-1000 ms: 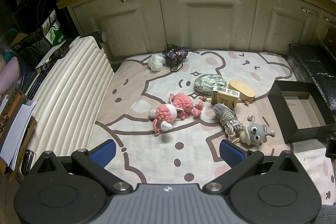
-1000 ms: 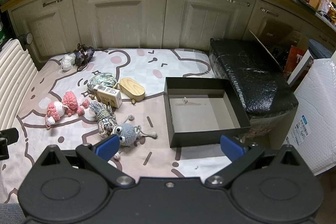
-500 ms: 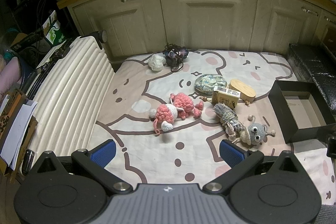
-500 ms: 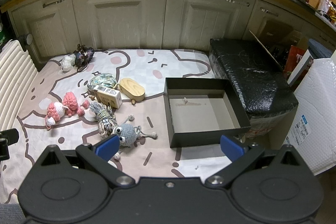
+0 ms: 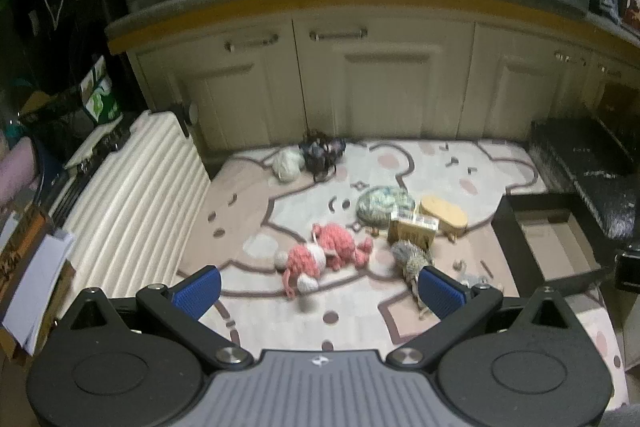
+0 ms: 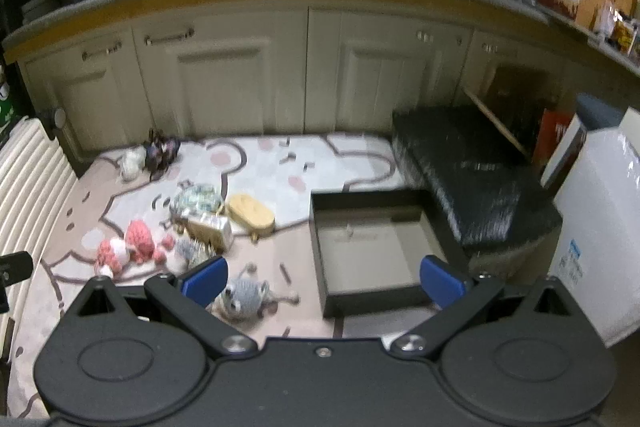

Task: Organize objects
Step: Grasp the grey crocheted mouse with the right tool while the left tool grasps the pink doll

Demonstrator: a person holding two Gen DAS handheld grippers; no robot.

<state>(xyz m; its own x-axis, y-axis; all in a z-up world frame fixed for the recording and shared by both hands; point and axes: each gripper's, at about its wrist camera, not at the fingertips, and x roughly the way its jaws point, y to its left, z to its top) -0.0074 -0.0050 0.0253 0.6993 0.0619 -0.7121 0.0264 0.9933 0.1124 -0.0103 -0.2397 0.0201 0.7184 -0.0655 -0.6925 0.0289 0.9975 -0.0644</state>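
Above the cartoon-print mat (image 5: 440,167), both cameras are now tilting upward and blurring; left gripper (image 5: 320,291) and right gripper (image 6: 323,275) are hanging wide open, empty. Crocheted toys, including the pink crocheted doll (image 5: 324,257), are lying outside the empty black box (image 6: 372,247); sorting is not begun.

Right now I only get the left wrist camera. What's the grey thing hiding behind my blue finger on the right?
Observer: In the right wrist view it's a grey crochet toy with big eyes, lying between the pink toy and the black box.
Operator: Is the box full already?
Observer: No. From that side I can see its whole floor, and it looks empty.
Operator: What's on the far side of the box?
Observer: A black wrapped bundle lies right against it, and a tall white carton stands past that.
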